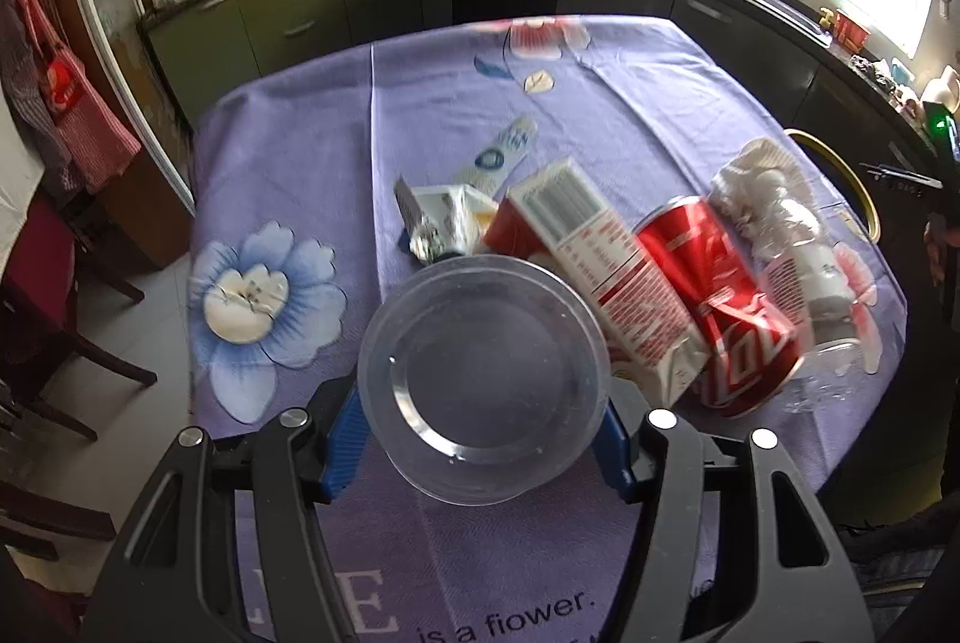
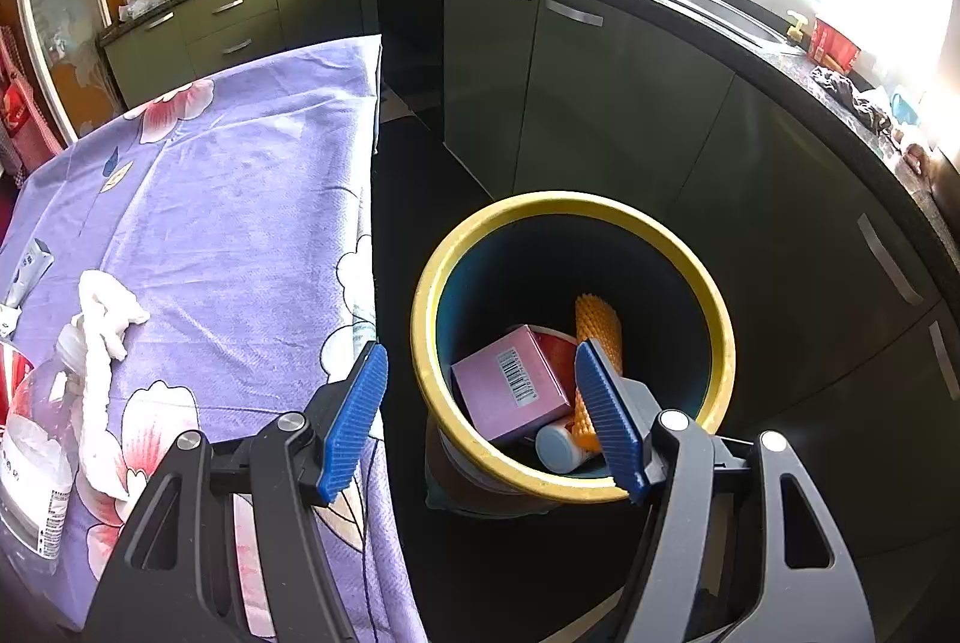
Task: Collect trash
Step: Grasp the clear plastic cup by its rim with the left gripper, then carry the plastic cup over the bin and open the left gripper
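My left gripper [image 1: 480, 403] is shut on a clear round plastic container [image 1: 486, 361]; its blue pads press the container's two sides above the purple tablecloth [image 1: 300, 144]. Beyond it lies a heap of trash: a red-and-white carton [image 1: 606, 271], a crushed red cola can [image 1: 720, 307], a clear plastic bottle [image 1: 804, 271], a white tissue [image 1: 756, 175], a crumpled small box [image 1: 444, 217] and a tube [image 1: 498, 150]. My right gripper [image 2: 480, 349] hangs open and empty above the yellow-rimmed bin [image 2: 570, 205], which holds a pink box [image 2: 516, 385], an orange spiky roll [image 2: 600, 331] and a small white bottle [image 2: 561, 445].
The bin stands on the floor off the table's right edge, with its rim [image 1: 852, 181] showing past the trash heap. Dark kitchen cabinets [image 2: 600, 90] and a sink counter curve behind. Wooden chairs [image 1: 48, 319] stand left of the table.
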Motion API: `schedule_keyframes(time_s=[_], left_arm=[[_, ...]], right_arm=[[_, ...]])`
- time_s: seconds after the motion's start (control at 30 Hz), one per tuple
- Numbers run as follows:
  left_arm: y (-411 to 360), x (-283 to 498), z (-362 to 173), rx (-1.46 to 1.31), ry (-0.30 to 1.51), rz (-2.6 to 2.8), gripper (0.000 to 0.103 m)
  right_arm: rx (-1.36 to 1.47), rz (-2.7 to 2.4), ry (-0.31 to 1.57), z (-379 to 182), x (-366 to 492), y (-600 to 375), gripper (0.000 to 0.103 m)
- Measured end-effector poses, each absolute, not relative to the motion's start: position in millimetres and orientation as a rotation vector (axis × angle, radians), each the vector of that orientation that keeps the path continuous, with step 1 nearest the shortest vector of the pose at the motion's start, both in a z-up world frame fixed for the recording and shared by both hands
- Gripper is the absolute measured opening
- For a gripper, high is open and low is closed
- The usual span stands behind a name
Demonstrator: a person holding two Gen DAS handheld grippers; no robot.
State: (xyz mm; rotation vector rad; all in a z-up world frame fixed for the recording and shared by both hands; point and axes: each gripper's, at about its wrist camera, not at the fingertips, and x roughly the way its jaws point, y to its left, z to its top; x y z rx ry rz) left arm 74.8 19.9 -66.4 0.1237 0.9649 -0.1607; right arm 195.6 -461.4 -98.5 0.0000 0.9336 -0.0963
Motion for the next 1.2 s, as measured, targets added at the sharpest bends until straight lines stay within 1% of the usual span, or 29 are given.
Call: schedule_keyframes(time_s=[0.27,0.4,0.6,0.7,0.9,1.0,1.2], left_arm=[[-12,77,-19,0.184,0.898,-0.253,0.059],[-47,90,-3,0.196,0.885,-0.366,0.059],[-129,132,6,0.225,0.894,-0.559,0.060],[-174,151,4,0.254,0.910,-0.651,0.060],[-287,189,-7,0.356,0.948,-0.839,0.060],[-352,215,-23,0.389,0.997,-0.919,0.060],[-441,256,-64,0.434,1.051,-0.968,0.061]], right_arm=[[0.020,-0.118,0.919,-97,184,-475,0.065],[0.038,-0.138,0.917,-99,177,-490,0.065],[0.060,-0.191,0.899,-98,159,-519,0.065],[0.078,-0.217,0.882,-95,147,-536,0.065],[0.114,-0.246,0.866,-94,129,-561,0.065],[0.131,-0.251,0.866,-95,123,-570,0.065],[0.158,-0.252,0.886,-103,112,-583,0.065]])
